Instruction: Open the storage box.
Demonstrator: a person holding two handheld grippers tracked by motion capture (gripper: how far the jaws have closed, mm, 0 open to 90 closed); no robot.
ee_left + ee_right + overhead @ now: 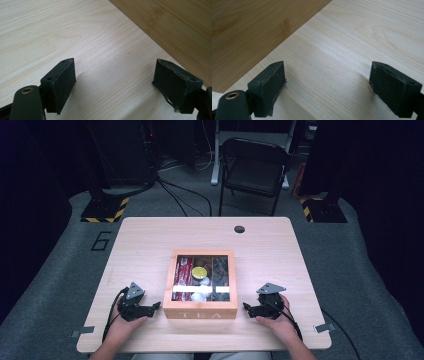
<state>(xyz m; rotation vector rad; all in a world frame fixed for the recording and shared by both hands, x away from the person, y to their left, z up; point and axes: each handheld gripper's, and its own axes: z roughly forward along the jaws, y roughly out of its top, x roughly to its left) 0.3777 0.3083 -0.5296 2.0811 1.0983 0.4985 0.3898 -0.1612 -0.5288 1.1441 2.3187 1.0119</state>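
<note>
- Tea box [200, 312] mid-counter [150, 240], lid down, packets visible thru its window; nothing begun yet.
- Left gripper [156, 306] & right gripper [247, 307] flank it, apart from its sides; fingers [63, 85] spread, holding nothing.
- Left to do, I'd say: everything, starting w/ the lid.
</note>
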